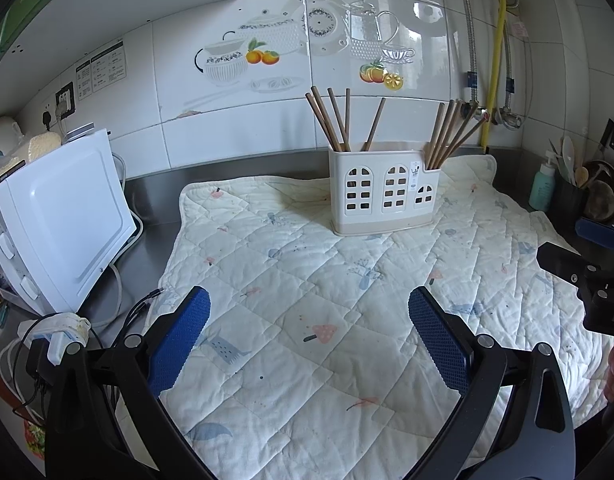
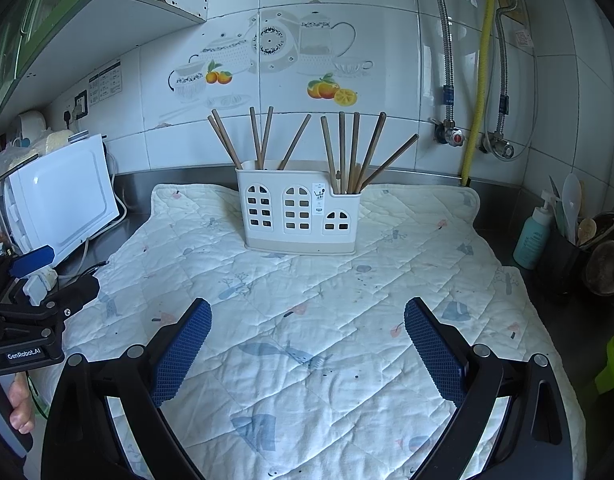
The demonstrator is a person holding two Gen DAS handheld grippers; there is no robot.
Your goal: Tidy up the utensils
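A white utensil holder [image 1: 383,192] with window cut-outs stands at the back of a quilted mat [image 1: 307,300]; it also shows in the right wrist view [image 2: 299,212]. Several brown wooden chopsticks [image 1: 335,120] stand in its taller left compartment and several more chopsticks [image 1: 451,132] in its lower right one; both bunches show in the right wrist view [image 2: 263,140] [image 2: 359,152]. My left gripper [image 1: 309,312] is open and empty above the mat's near part. My right gripper [image 2: 307,320] is open and empty too, well short of the holder.
A white appliance [image 1: 63,220] with cables stands at the left. A teal pump bottle [image 2: 533,236], a dark pot of spoons [image 2: 567,256] and bowls stand at the right. Tiled wall with pipes [image 2: 479,80] behind. The other gripper shows at the frame edge [image 1: 587,288] [image 2: 27,312].
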